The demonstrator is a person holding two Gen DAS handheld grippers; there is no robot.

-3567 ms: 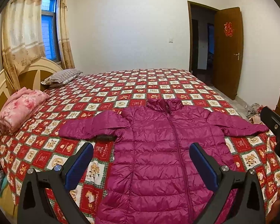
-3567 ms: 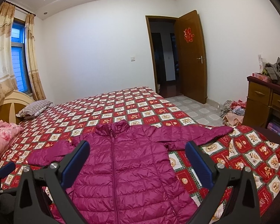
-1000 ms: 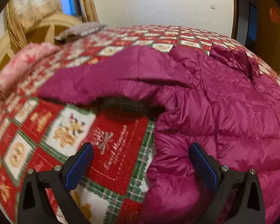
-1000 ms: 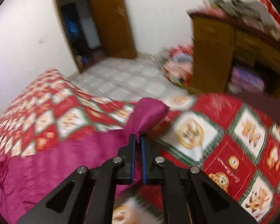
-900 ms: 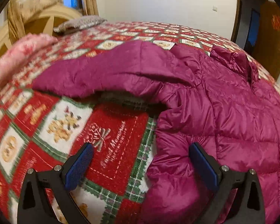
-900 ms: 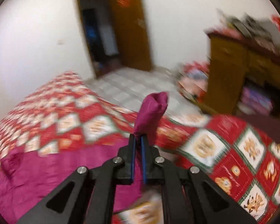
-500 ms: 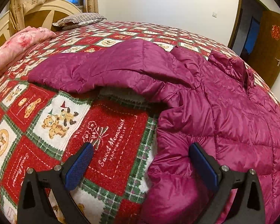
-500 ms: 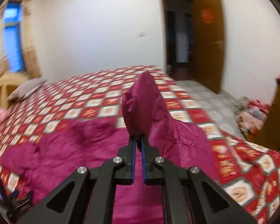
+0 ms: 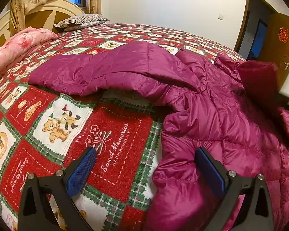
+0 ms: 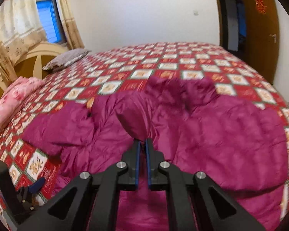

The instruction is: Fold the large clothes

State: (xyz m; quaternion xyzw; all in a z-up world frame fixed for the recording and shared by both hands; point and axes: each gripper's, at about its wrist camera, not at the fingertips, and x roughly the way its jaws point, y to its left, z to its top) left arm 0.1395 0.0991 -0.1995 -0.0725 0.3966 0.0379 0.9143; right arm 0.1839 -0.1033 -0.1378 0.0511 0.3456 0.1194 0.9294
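My left gripper [image 9: 144, 165] hangs low over the bedspread [image 9: 113, 146] with its jaws wide apart and nothing between them; one finger is above the printed cloth, the other sits at the side seam of the jacket [image 9: 212, 115], a placement I judge suited to pinning or taking that edge next. My right gripper [image 10: 142, 146] has its jaws together, clamped on the cuff of the right sleeve [image 10: 133, 121], which I hold raised above the jacket body so the sleeve can lie inward across the chest, the first fold of the garment as I read it. The jacket lies face up across the near part of the bed, collar [image 10: 179, 88] away from me, zipper side up. The left sleeve [image 9: 98, 71] rests outstretched on the bedspread, not yet folded. Beyond it, a pink quilt [image 9: 17, 46] lies rolled against the headboard [image 9: 46, 17], with a striped pillow [image 9: 81, 20] beside it. A door [image 10: 260, 28] stands open on the far wall.
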